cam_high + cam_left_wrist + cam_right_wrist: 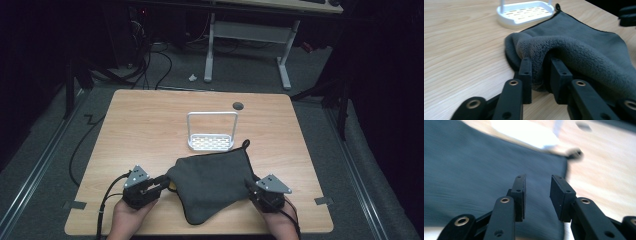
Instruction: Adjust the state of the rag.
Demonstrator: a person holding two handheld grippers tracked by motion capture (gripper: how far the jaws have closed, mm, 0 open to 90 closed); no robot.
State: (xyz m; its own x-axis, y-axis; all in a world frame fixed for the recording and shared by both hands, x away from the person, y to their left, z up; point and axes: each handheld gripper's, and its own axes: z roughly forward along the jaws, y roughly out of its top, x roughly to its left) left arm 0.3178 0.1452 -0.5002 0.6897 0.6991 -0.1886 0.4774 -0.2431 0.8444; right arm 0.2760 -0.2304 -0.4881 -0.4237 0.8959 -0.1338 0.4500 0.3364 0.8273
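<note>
- My left gripper (540,72) is nearest the lens: jaws pinching a bunched fold of the grey towel (584,52). Fleece wraps over and between the pads, so that's a real grip.
- From above, the left gripper (162,181) sits at the towel's left edge, my hand (131,216) behind it at the table's near edge.
- The towel (212,186) is my landmark. It lies on the wooden table (145,125), near half, between my two grippers; it's rumpled, not flat, with the left edge lifted into a roll where I hold it.
- My right gripper (537,195): jaws spread, with a clear gap between the pads. Towel (474,177) is under and beyond them, and nothing is clamped. This view is motion-blurred, so I can't tell whether the tips touch the cloth.
- From above, the right gripper (250,187) is at the towel's right edge, opposite the left one.
- White rack (211,135) with a tall loop handle stands just beyond the towel's far edge. From the left gripper view its slotted tray (524,12) sits just beside that edge; can't tell if they touch.
- A small loop tab (245,144) sticks up at the towel's far right corner, next to the rack.
- A dark round grommet (238,105) sits in the tabletop past the rack, well apart from the towel.
</note>
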